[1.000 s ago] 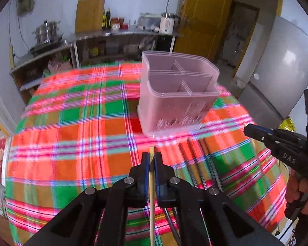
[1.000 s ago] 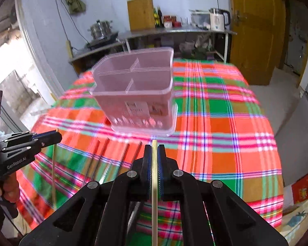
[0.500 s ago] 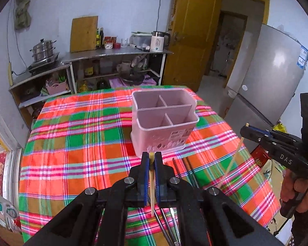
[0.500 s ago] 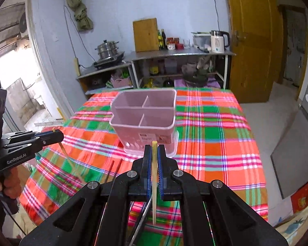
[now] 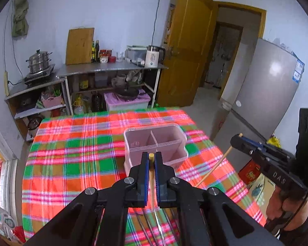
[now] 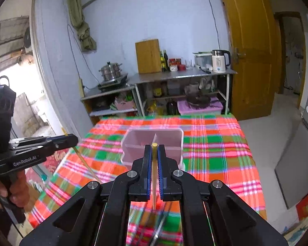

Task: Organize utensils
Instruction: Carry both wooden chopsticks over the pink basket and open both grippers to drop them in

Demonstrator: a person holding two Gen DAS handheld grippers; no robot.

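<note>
A pink divided utensil holder [image 5: 155,143] stands on the plaid tablecloth [image 5: 71,164]; it also shows in the right wrist view [image 6: 154,143]. My left gripper [image 5: 151,158] is shut on a light wooden chopstick [image 5: 152,182], held well above the table, in front of the holder. My right gripper [image 6: 154,150] is shut on another wooden chopstick [image 6: 154,184], also high above the table. Each gripper shows in the other's view, left [image 6: 69,138] and right [image 5: 236,141], with its chopstick hanging down. Several dark chopsticks [image 5: 149,227] lie on the cloth below.
Metal shelves [image 5: 113,69] with a kettle, bottles, pots and a cutting board stand beyond the table. A yellow door [image 5: 186,47] and a grey fridge [image 5: 267,94] are at the right. The table's right edge drops to the floor.
Both grippers have risen and pulled back from the table with their chopsticks; the holder looks smaller and lower in both views. Both stayed shut.
</note>
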